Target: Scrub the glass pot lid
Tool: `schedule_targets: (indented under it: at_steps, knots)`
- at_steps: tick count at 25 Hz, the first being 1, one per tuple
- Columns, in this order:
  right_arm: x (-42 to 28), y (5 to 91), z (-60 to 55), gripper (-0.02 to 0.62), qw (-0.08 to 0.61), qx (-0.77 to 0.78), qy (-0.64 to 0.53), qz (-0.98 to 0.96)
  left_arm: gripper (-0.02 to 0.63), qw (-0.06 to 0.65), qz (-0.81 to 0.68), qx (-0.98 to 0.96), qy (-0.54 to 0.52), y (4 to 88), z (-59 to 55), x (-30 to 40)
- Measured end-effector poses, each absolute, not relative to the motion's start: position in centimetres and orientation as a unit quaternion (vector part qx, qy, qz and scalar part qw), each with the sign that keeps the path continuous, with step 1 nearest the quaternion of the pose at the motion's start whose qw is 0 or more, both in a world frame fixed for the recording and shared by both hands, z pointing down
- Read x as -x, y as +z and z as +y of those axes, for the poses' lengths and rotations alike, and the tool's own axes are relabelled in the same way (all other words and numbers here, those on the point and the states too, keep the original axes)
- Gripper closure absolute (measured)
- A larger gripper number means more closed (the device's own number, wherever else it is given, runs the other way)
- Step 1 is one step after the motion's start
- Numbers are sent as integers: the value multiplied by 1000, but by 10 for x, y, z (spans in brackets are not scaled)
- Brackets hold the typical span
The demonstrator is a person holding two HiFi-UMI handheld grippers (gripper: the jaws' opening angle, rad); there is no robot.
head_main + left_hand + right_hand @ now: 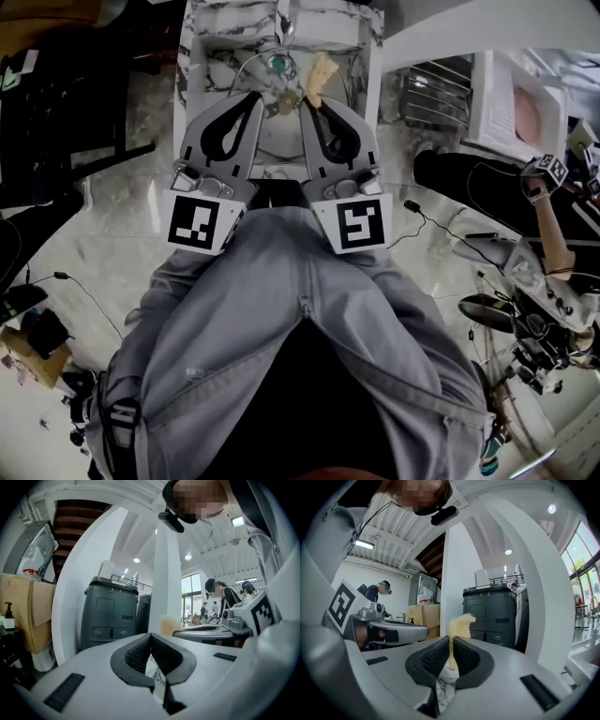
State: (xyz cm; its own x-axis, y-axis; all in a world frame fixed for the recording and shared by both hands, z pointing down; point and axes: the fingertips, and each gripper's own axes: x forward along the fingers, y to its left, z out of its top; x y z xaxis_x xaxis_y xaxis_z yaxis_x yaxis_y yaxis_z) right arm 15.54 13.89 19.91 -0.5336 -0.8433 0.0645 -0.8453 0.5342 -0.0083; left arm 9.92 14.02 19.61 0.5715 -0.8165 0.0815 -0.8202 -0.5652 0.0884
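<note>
**A:** What does the head view give me?

**B:** Your left gripper [253, 97] and your right gripper [312, 103] reach side by side over the marble-patterned sink [202, 56]. The glass lid [277, 64] lies in that sink, just past their tips. A yellow sponge [322, 73] pokes out of the right one, beside the lid.

**A:** And the left gripper view?

**B:** Your left gripper [150, 635] has its jaws pressed together with nothing between them.

**A:** The right gripper view?

**B:** Your right gripper [451, 639] pinches the sponge [460, 623]. Its frayed top sticks up above the pads.
</note>
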Motion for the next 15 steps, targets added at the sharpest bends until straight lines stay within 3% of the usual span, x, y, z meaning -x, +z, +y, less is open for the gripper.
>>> schedule_targets:
  at_steps: [15]
  knots:
    - [-141, 303, 100, 552, 68, -456, 52, -886, 591, 113, -464, -878, 47, 303, 103, -73]
